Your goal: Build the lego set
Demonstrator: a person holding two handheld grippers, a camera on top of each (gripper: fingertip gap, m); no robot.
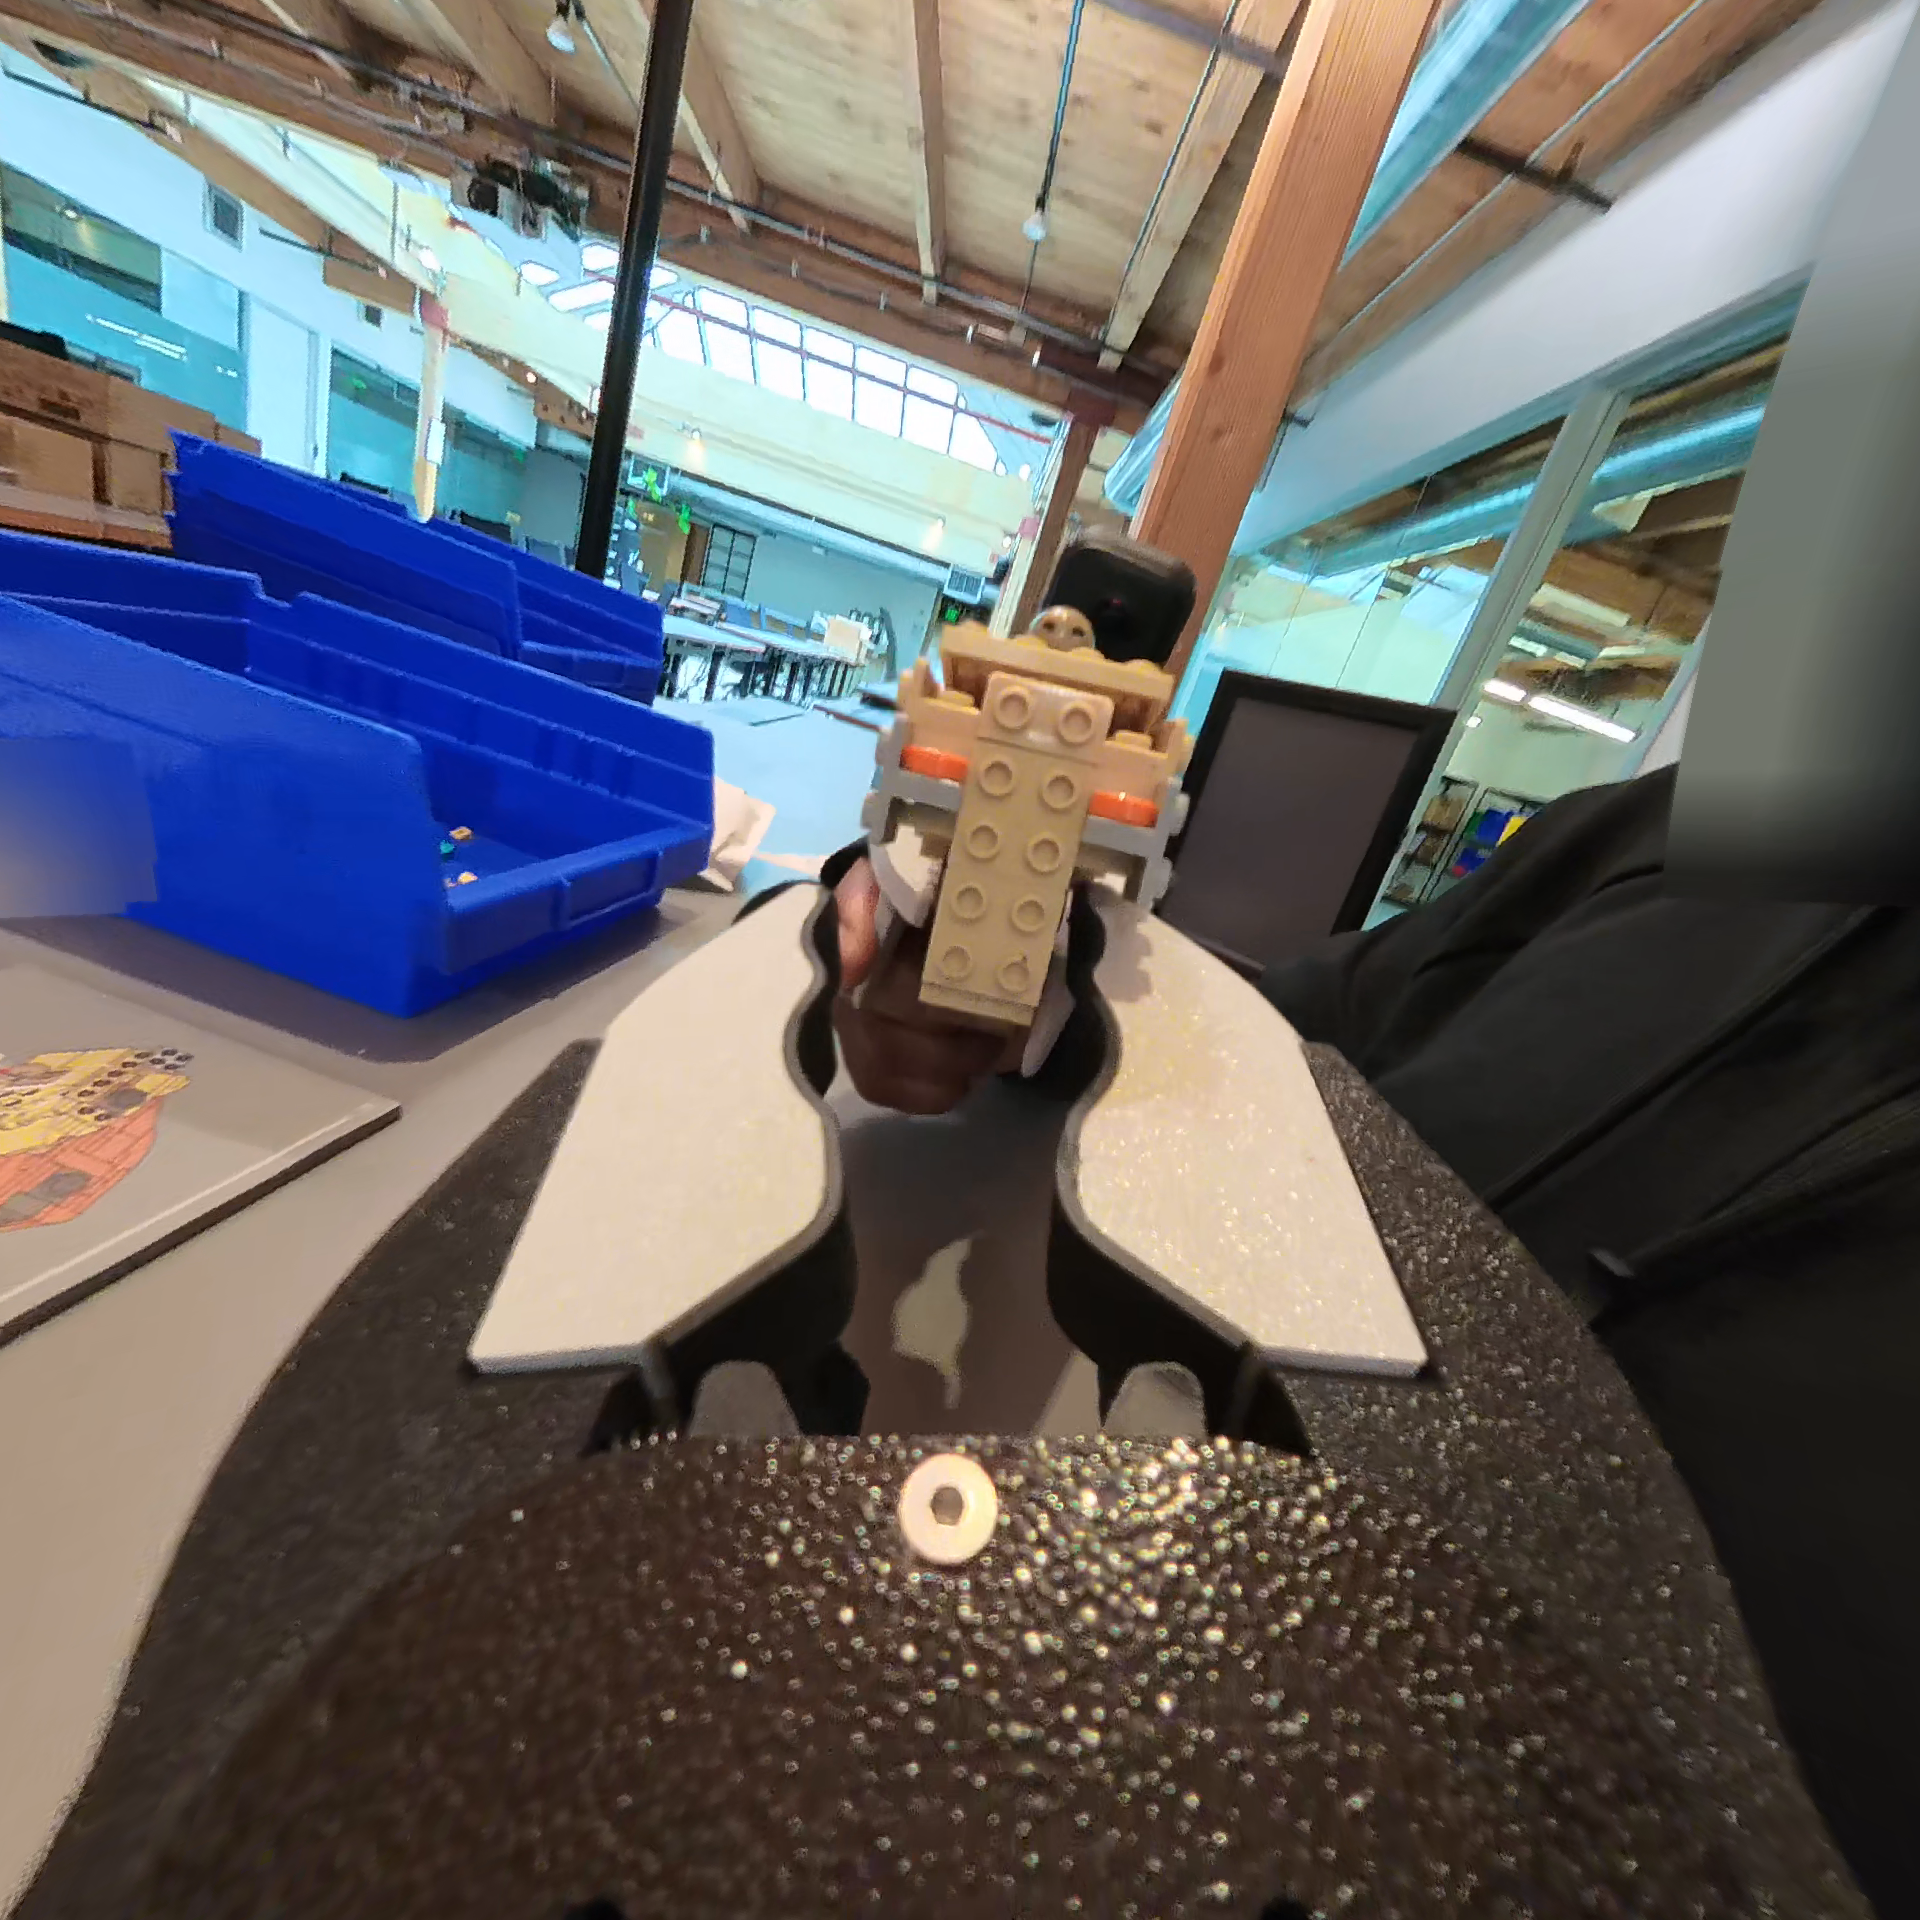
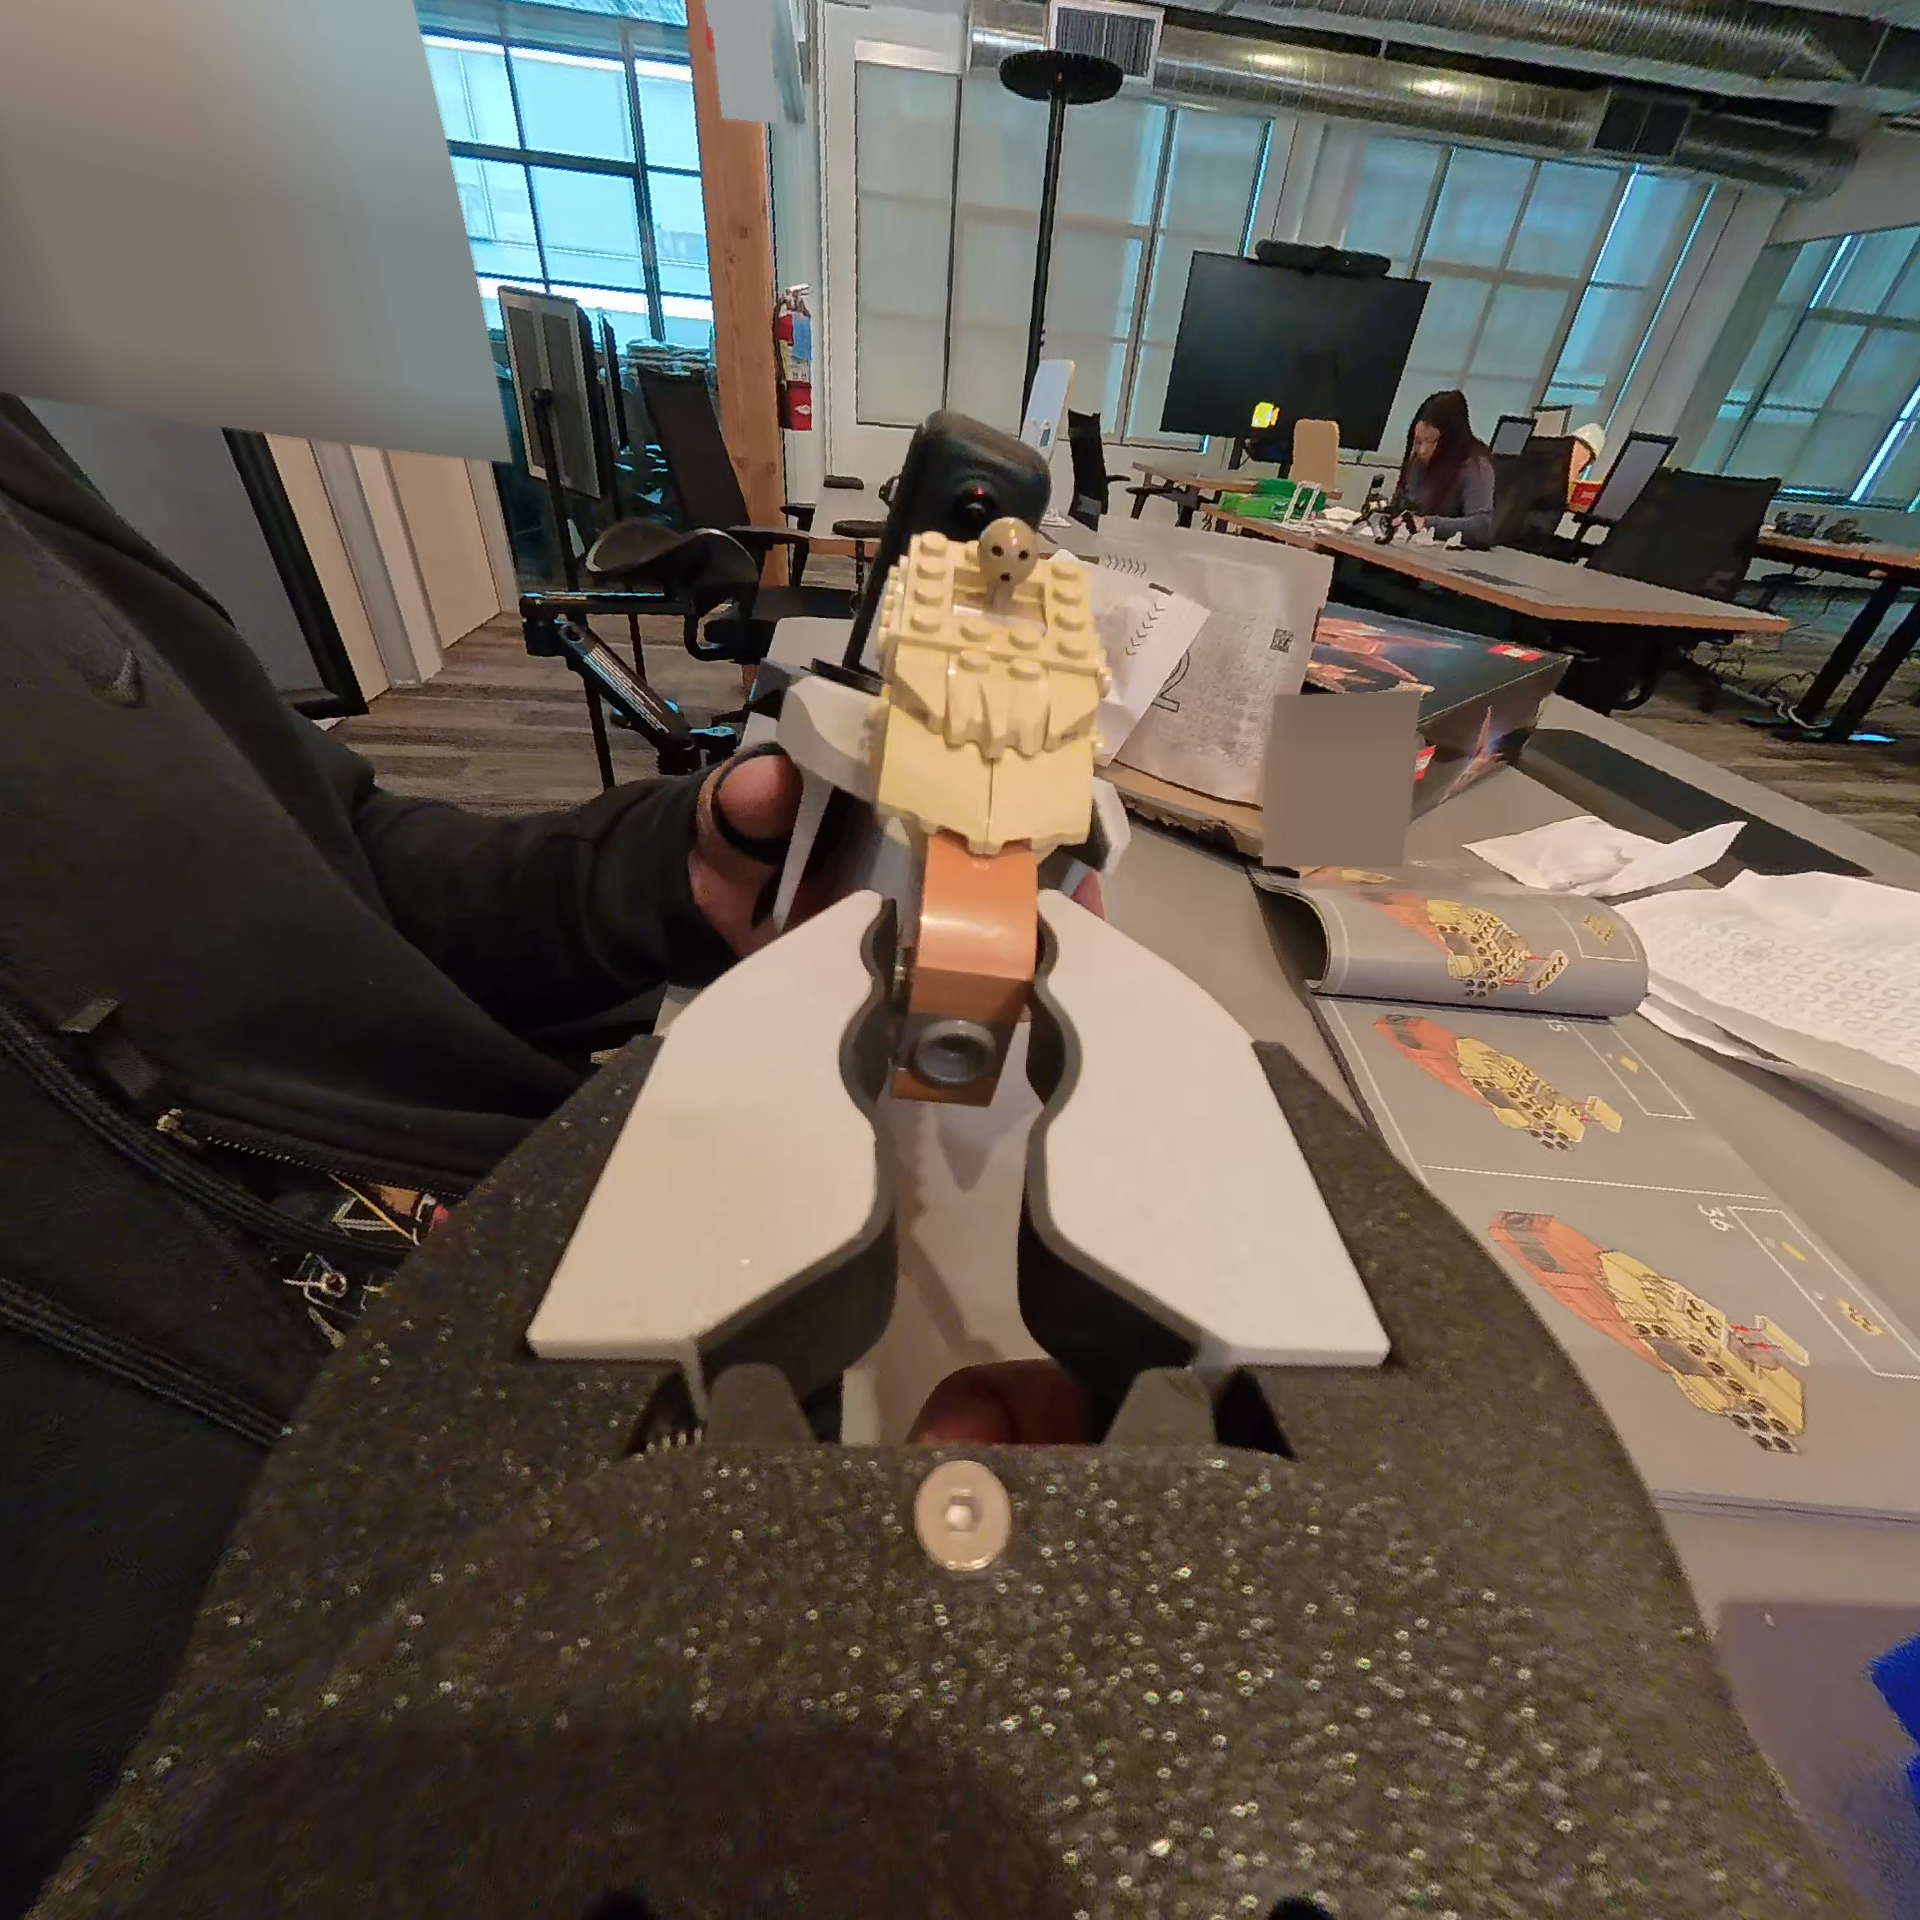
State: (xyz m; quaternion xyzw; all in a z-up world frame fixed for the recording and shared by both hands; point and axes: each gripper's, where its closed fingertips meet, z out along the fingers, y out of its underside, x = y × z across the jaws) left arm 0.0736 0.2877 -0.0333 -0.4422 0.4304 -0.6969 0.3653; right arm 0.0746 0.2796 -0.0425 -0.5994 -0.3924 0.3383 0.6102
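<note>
A tan lego assembly (image 1: 997, 831) with orange and grey parts hangs in the air between my two grippers, which face each other. In the right wrist view its tan body (image 2: 987, 748) ends in a brown piece (image 2: 971, 935) with a dark grey hole. My right gripper (image 2: 961, 987) is shut on that brown piece. My left gripper (image 1: 951, 935) straddles the near end of the long tan studded plate with its jaws apart. A gap shows on the plate's left side, so I cannot tell whether the pads press on it.
Blue bins (image 1: 364, 810) stand on the grey table at the left. An open instruction booklet (image 2: 1558, 1195) lies at the right, with white paper bags (image 2: 1818, 966) and the set's box (image 2: 1455, 675) behind it. A black-jacketed person (image 2: 208, 831) is close by. The grippers are tip to tip, or close to it.
</note>
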